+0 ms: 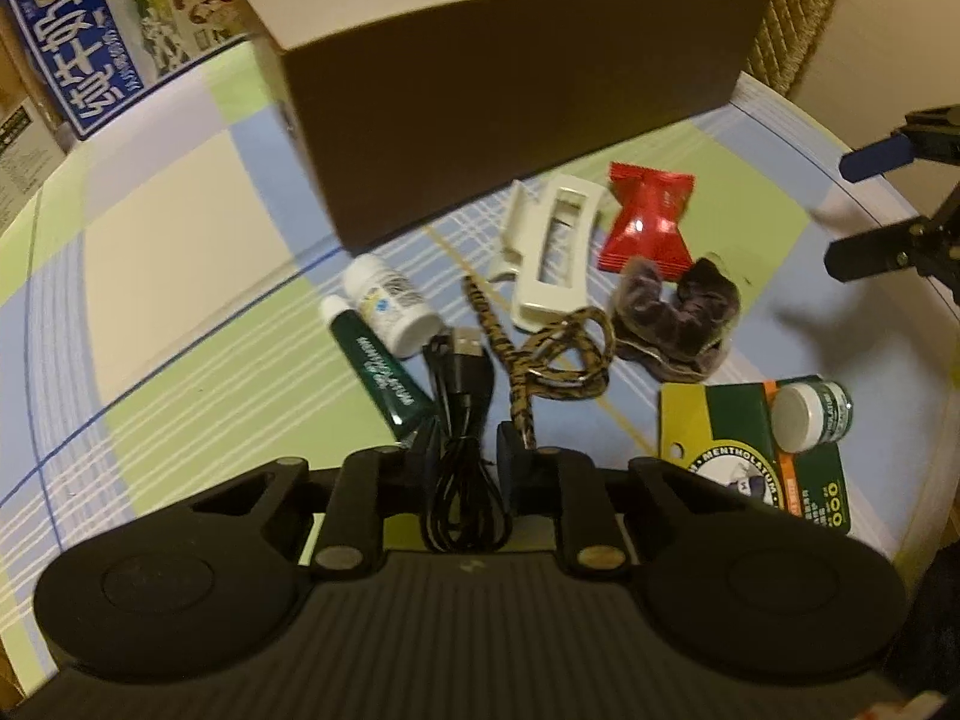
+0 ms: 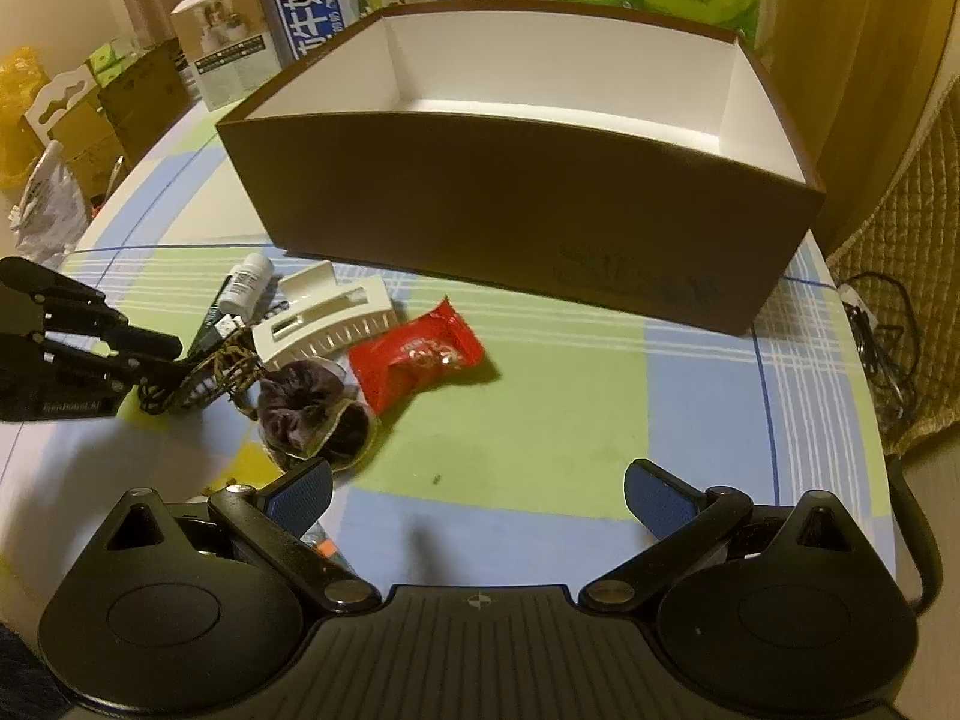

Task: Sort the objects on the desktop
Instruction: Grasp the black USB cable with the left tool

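— Closing down on the black USB cable (image 1: 462, 420), left tongs (image 1: 465, 450) pinching the coiled bundle right at the near edge of the clutter on the tabletop (image 1: 180, 228).

— Gripping it for sure? Looking like pads pressed on the loops, though only part of the bundle sitting between them.

— Hanging wide open meanwhile, right tongs (image 2: 477, 495), holding nothing, hovering over bare cloth near the dark scrunchie (image 2: 312, 414).

— Worrying about that leopard-print cord (image 1: 540, 360), lying just beside the cable and touching the left pad (image 1: 510, 450). Risking a snag on the lift, dragging the cord along.

— Also risking loops slipping free, uncoiling and sweeping the green tube (image 1: 384, 372) or the white bottle (image 1: 390, 306) aside.

— Waiting behind it all, brown box (image 2: 540, 204), open-topped and apparently empty, well apart from the cable. Needing a clean, high carry over that tall wall, or catching the dangling plug on the rim.
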`<act>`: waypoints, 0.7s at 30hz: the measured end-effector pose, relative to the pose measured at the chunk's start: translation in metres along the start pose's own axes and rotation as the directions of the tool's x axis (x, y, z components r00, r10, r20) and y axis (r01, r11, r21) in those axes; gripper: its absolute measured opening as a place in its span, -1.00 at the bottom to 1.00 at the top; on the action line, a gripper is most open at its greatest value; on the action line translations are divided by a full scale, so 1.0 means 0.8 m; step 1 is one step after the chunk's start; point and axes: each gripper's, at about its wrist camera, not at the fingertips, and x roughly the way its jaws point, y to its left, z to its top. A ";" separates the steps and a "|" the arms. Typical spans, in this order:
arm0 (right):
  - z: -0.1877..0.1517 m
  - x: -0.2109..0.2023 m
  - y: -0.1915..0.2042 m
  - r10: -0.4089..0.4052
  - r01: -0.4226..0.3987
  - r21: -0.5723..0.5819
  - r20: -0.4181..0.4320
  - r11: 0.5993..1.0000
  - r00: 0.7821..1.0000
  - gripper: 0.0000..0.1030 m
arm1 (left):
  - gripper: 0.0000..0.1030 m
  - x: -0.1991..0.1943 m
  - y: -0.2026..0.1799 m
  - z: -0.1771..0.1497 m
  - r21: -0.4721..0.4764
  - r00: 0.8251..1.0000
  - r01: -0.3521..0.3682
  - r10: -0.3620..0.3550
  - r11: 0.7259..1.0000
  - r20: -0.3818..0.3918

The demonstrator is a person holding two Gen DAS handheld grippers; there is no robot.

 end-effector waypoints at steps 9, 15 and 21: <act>0.000 0.008 0.002 0.002 -0.002 0.002 -0.014 1.000 1.000 0.96 | -0.71 0.016 -0.003 0.001 -0.035 1.000 0.004 -0.005 0.999 -0.005; 0.001 0.013 0.011 0.027 -0.028 -0.013 -0.015 1.000 1.000 0.96 | -0.75 0.008 0.001 -0.011 -0.089 1.000 0.001 -0.001 0.996 0.000; 0.005 0.020 0.027 0.076 -0.076 -0.053 -0.003 0.996 0.997 0.96 | -0.77 -0.011 0.018 -0.040 -0.168 0.999 -0.044 0.041 0.985 -0.020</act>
